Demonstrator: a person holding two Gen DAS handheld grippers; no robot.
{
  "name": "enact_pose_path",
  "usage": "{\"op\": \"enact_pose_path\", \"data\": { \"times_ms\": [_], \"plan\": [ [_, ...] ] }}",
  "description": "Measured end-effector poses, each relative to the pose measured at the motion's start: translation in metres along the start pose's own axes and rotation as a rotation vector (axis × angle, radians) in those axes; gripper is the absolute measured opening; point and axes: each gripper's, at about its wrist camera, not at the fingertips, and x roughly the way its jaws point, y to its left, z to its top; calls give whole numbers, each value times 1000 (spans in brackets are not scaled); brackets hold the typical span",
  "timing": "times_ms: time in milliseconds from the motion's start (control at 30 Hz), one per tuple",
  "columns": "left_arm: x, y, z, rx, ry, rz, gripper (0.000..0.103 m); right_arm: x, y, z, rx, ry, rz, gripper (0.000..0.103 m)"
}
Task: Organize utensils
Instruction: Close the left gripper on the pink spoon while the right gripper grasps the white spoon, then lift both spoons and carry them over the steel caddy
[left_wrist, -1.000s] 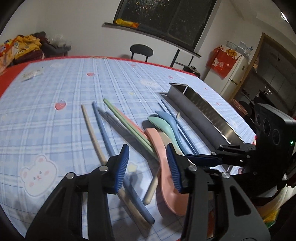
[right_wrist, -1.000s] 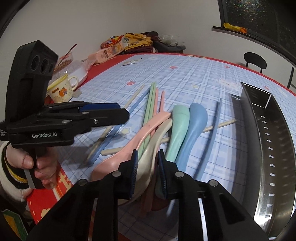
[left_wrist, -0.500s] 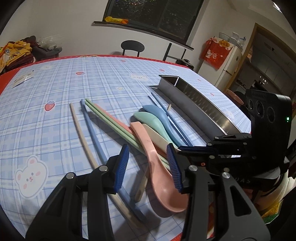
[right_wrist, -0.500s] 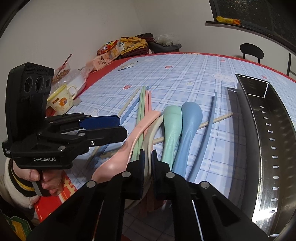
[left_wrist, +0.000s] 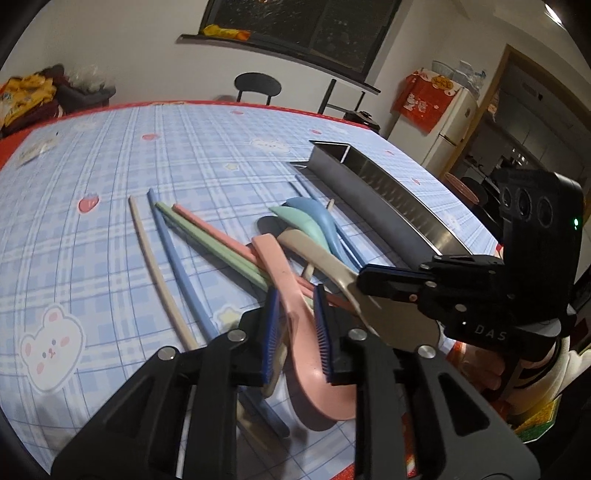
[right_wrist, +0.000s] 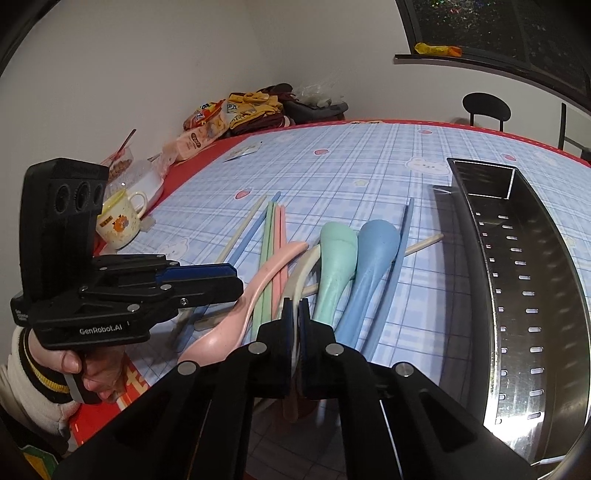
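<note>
**Desk:** What's in the steel tray (left_wrist: 369, 206)?

**Me:** I see only its slotted floor. It lies along the right edge of the table (left_wrist: 184, 155), long axis running from near edge to far. Every utensil is on the cloth beside it. Its near end is cut off in my right view. There's a mug (right_wrist: 120, 225) at the left edge, but I can't make out its contents.

**Desk:** Claws?

**Me:** My left gripper (left_wrist: 295, 295) has just been closing. The pink spoon (left_wrist: 317, 387) sits between the pads, which press on its neck. Its bowl is toward the near edge and its handle points away, slightly left. My right gripper (right_wrist: 295, 306) is clamped tight on the beige spoon (left_wrist: 314, 254), whose handle also runs toward the far edge.

**Desk:** Anything hidden?

**Me:** The green spoon (right_wrist: 336, 266) and blue spoon (right_wrist: 376, 258) lie bowls-far, their near ends behind my right fingers. The chopsticks (left_wrist: 177, 258) fan out toward the far-left corner, partly under the spoons.
</note>
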Motion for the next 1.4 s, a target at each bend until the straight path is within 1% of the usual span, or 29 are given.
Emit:
{"op": "enact_pose_path", "data": {
  "times_ms": [200, 333, 433, 600, 667, 700, 767, 900, 1100, 1167, 1300, 1400],
  "plan": [
    [5, -3, -1, 16, 25, 13, 27, 4, 1, 0, -9, 22, 0, 4],
    [14, 1, 1, -8, 60, 11, 27, 7, 1, 0, -5, 34, 1, 4],
    [14, 3, 0, -13, 71, 1, 25, 8, 1, 0, -3, 36, 2, 4],
    [19, -2, -1, 10, 88, -3, 22, 8, 1, 0, -2, 37, 2, 4],
    [20, -2, -1, 10, 87, -5, 21, 8, 1, -1, 0, 39, 3, 4],
    [19, -2, -1, 10, 82, -4, 16, 9, 1, -1, 2, 41, 2, 4],
    [16, -4, -1, 19, 65, -5, 10, 10, 1, -1, 0, 45, 8, 6],
    [15, -5, 0, 23, 61, -2, 10, 11, 3, -2, -12, 56, 12, 9],
    [18, -6, 0, 29, 72, 5, 12, 15, 8, -1, -28, 73, 23, 9],
    [19, -9, 0, 43, 72, 20, 12, 16, 7, -1, -26, 73, 25, 9],
    [18, -9, 0, 49, 66, 26, 11, 14, 6, -1, -23, 67, 21, 7],
    [13, -8, -1, 40, 36, 22, 11, 10, 4, -1, -13, 47, 19, 4]
  ]
}}
